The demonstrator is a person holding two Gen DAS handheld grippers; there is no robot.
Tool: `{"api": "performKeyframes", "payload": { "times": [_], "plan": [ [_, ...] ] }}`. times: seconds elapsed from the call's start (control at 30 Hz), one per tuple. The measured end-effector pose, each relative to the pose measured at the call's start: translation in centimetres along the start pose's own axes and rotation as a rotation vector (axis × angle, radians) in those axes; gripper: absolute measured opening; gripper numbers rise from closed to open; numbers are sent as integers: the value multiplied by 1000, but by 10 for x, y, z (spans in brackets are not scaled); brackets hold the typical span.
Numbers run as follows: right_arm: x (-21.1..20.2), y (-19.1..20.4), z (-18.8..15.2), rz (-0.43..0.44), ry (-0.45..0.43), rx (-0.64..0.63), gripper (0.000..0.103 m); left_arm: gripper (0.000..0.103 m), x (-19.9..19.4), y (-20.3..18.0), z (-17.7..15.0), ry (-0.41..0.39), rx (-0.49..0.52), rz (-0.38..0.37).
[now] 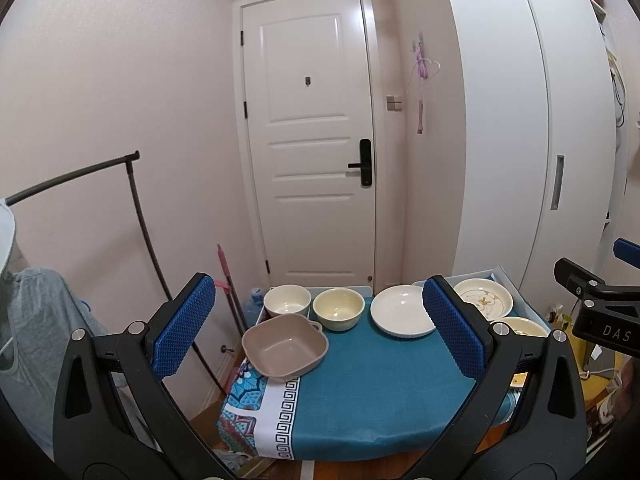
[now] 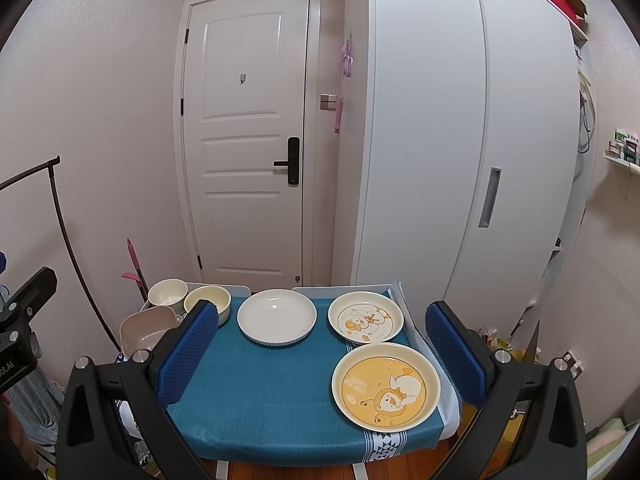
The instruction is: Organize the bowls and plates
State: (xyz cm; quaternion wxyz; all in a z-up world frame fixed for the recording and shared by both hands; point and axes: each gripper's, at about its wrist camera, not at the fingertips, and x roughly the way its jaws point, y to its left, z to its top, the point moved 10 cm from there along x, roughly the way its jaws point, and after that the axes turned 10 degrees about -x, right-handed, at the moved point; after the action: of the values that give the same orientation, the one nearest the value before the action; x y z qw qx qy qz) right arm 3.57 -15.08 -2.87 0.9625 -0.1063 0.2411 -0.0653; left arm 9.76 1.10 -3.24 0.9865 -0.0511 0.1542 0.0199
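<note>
On the small table with a teal cloth [image 1: 380, 392] [image 2: 256, 392] stand a taupe square bowl [image 1: 285, 345] [image 2: 146, 330] at the left edge, a white bowl [image 1: 287, 301] [image 2: 167, 294] and a cream bowl [image 1: 338, 309] [image 2: 208, 301] behind it. A plain white plate [image 1: 402, 315] [image 2: 277, 317] sits at the back middle, a white cartoon plate [image 1: 483, 298] [image 2: 366, 317] at the back right, and a yellow cartoon plate [image 1: 520, 326] [image 2: 386, 386] at the front right. My left gripper [image 1: 320, 328] and right gripper [image 2: 324, 356] are both open and empty, held above the table's near side.
A white door [image 1: 316, 140] and a white wardrobe [image 2: 460, 140] stand behind the table. A black clothes rail [image 1: 80, 176] with grey clothes is at the left. A pink mop [image 1: 226, 280] leans by the wall. The right gripper's body [image 1: 600, 308] shows at the right.
</note>
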Motion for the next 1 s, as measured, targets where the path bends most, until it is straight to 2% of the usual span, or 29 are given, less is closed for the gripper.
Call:
{"api": "performKeyframes", "payload": {
  "times": [0.3,0.6,0.77,1.0],
  "plan": [
    [7,3,3,0,15,2,103,103,17,-4,2,38,13,-15],
    [49,-14,-13,-14,114,37,103,103,84,-31,-9,155,51,-98],
    [79,-41,-41,-58,196,74,103,103,128,-60,-31,252,85,-163],
    [123,-86,-113,-32,355,154,103,103,187,-131,-108,507,170,-265]
  ]
}}
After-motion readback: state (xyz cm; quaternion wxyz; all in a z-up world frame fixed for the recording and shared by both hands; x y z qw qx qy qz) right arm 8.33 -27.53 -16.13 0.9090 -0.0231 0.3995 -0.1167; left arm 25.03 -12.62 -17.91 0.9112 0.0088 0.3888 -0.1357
